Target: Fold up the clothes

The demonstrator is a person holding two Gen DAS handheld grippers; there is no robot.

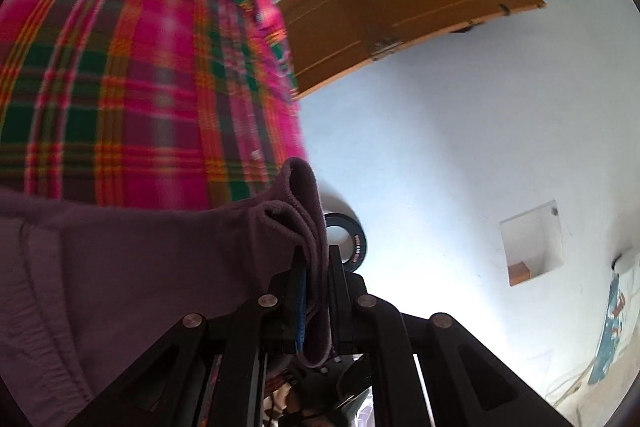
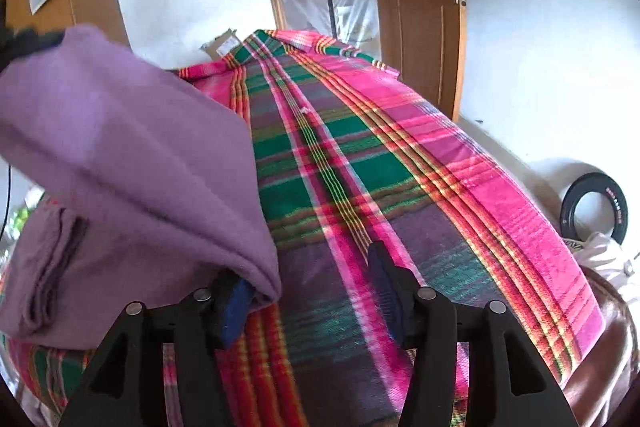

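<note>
The left tongs (image 1: 316, 291) pinch a bunched edge of the purple garment (image 1: 120, 267), lifting it off the plaid blanket (image 2: 360, 187) (probably to carry a fold over); the right tongs (image 2: 312, 291) gape wide, empty.

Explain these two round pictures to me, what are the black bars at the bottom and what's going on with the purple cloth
Each picture comes from a fisheye camera on a hand-held gripper, looking along its two black fingers. A person holds one in each hand; no robot arm. In the left view, the left gripper is shut on a bunched edge of the purple cloth. In the right view, the right gripper stands open, the same cloth draped over one finger. Below lies a plaid blanket. A black ring sits beside it.
</note>
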